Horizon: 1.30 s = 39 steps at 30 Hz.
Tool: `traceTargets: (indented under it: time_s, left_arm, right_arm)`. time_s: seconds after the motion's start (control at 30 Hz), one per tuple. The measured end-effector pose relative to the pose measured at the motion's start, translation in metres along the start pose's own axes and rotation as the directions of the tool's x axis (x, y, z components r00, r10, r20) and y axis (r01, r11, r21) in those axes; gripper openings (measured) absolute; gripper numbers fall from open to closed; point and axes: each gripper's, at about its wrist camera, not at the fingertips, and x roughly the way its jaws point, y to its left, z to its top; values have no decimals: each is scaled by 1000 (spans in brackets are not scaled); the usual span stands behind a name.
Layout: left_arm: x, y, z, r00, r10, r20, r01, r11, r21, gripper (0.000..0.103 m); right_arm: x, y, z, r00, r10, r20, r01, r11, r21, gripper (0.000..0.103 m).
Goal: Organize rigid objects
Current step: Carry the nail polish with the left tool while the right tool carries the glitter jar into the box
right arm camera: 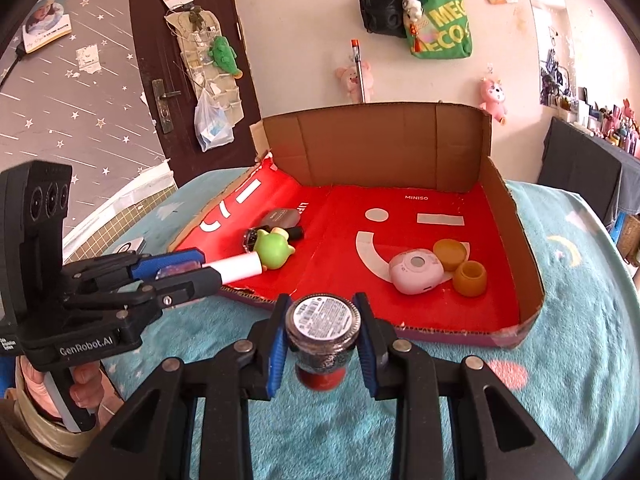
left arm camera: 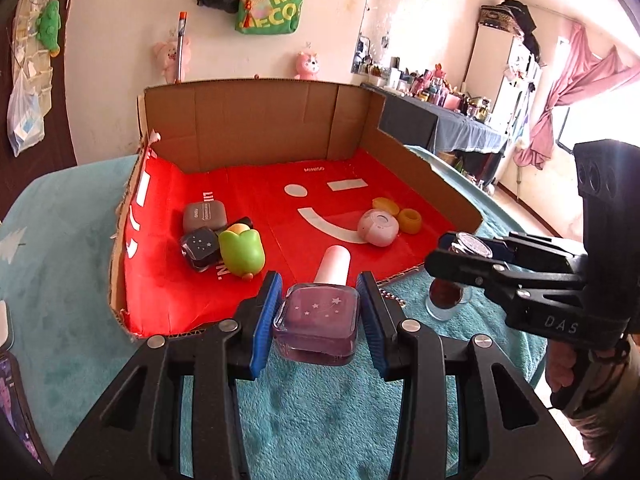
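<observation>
Left tool [left arm camera: 320,320] clamps a purple nail polish bottle [left arm camera: 317,322] by its glass sides, white cap pointing toward the cardboard tray [left arm camera: 256,120]. Right tool [right arm camera: 322,332] grips a dark glitter polish bottle [right arm camera: 323,330], label end facing the camera. Both bottles hang above the teal blanket [left arm camera: 320,408], just short of the tray's near edge. Risk: smooth glass may slip between the pads; the two tools are close and could collide; a dropped bottle could hit the green toy [left arm camera: 241,253].
</observation>
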Motion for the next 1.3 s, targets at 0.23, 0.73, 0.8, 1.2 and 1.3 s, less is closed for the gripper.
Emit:
traceTargets:
  time_s: [0.23, 0.73, 0.8, 1.2, 1.3]
  left_arm:
    - [21, 12, 6, 999, 7, -37, -8, 1000, -26, 37]
    - [57, 25, 7, 994, 24, -107, -30, 998, -54, 36]
    - [60, 25, 7, 993, 28, -113, -34, 998, -54, 36]
    - [70, 32, 6, 991, 50, -123, -58, 997, -60, 36]
    - [75, 35, 5, 989, 69, -134, -77, 995, -60, 36]
  right_arm:
    - [29, -14, 9, 998, 4, -62, -2, 1000, 28, 33]
    - [66, -22, 23, 995, 15, -98, -10, 999, 51, 33]
    - [68, -21, 28, 996, -17, -87, 20, 999, 32, 33]
    - [111, -31, 22, 981, -19, -195, 27, 999, 39, 32]
    - [113, -34, 20, 979, -15, -203, 25, 999, 47, 32]
